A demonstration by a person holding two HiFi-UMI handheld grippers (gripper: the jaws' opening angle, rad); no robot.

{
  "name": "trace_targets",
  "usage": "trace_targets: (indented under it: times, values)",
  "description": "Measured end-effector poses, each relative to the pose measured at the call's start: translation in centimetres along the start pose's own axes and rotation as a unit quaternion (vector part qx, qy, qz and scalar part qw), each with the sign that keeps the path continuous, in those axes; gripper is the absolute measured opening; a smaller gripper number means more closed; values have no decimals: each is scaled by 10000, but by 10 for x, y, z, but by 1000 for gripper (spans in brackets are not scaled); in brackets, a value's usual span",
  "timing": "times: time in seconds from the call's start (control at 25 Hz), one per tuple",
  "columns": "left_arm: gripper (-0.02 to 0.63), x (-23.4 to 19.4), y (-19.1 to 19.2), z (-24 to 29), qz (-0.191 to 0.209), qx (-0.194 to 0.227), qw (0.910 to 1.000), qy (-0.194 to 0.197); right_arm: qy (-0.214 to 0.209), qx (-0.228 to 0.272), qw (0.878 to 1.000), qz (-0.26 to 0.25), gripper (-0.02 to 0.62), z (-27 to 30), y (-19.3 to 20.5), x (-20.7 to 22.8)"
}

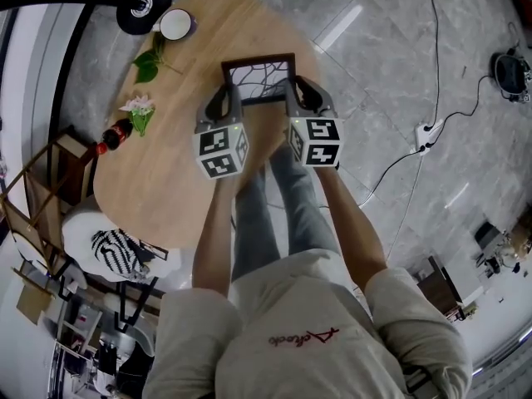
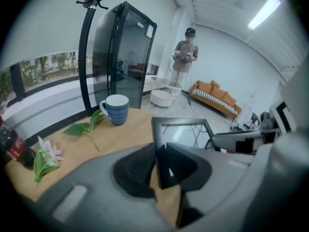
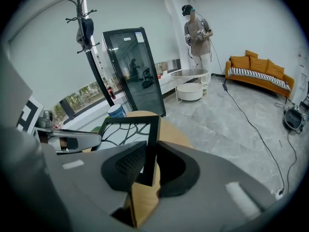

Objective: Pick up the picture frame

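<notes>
Though slim, dark rectangular picture frame (image 1: 259,80) over pale wooden table (image 1: 166,189).

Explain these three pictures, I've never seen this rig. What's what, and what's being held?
There is no robot here. A person holds a two-jaw gripper in each hand, and the marker cubes are part of the grippers. The head view looks down from the person's head. The other two views ride on the grippers and look along their jaws. The left gripper and right gripper each clamp one side of the picture frame. On the round wooden table lie a mug, a leafy sprig, a flower and a bottle.
</notes>
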State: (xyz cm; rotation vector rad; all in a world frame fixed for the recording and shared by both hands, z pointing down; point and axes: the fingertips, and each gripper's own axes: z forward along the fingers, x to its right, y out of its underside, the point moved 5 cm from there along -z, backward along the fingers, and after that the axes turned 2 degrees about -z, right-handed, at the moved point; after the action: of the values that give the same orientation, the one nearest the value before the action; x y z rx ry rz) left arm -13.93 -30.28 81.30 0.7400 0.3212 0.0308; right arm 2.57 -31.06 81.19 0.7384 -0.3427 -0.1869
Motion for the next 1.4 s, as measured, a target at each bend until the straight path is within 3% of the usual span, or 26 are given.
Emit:
trace_targets:
  times: [1.4]
  values:
    - [71,51,-154,-194,20,1108,9937,-143,-83,869,9946,-556,75,-174,-169,-86]
